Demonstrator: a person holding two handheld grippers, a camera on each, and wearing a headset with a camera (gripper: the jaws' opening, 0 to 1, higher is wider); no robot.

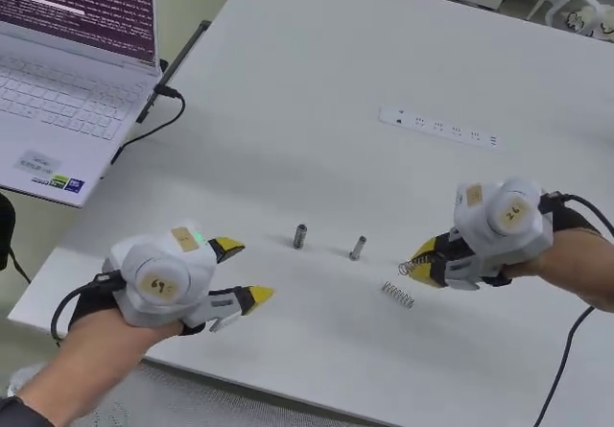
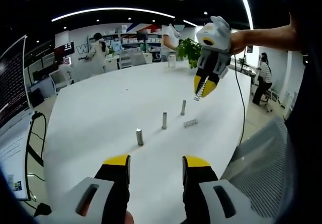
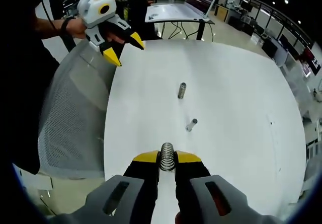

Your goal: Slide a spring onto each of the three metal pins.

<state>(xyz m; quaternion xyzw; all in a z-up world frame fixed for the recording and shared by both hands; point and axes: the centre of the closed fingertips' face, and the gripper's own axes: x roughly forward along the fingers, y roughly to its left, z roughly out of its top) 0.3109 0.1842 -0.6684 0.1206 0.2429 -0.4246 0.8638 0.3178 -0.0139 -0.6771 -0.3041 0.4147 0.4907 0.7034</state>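
held spring (image 3: 167, 153): pinched between the pressed-in jaws of the right gripper (image 1: 422, 262) and lifted off the table (image 1: 317, 110). the coil is seen end-on in the right gripper view, so its long axis is judged to run roughly along the jaws.
axis vs pins: in the left gripper view the spring is seen hanging tilted, lower end toward the row. the pins stand upright, so the axes are judged not yet lined up.
end pin (image 2: 183, 107): nearest the right gripper and bare as far as can be told. it is seen just beside and below the spring's lower end, apart from it.
middle pin (image 1: 358, 247): bare and upright, next along the row, straight ahead of the right jaws.
far pin (image 1: 300, 236): a coil is seen round it, so it is judged done.
loose spring (image 1: 397, 295): laid flat on the table, on the person's side of the row, near the right gripper.
nearer hand: the right one, which already carries the part.
left gripper (image 1: 242, 272): jaws spread, nothing held, kept over the table's near edge at the far-pin end, well apart from the held spring.
next move (judged): the spring is to be stood upright over the end pin and lowered. a tilted coil may catch on the pin top.
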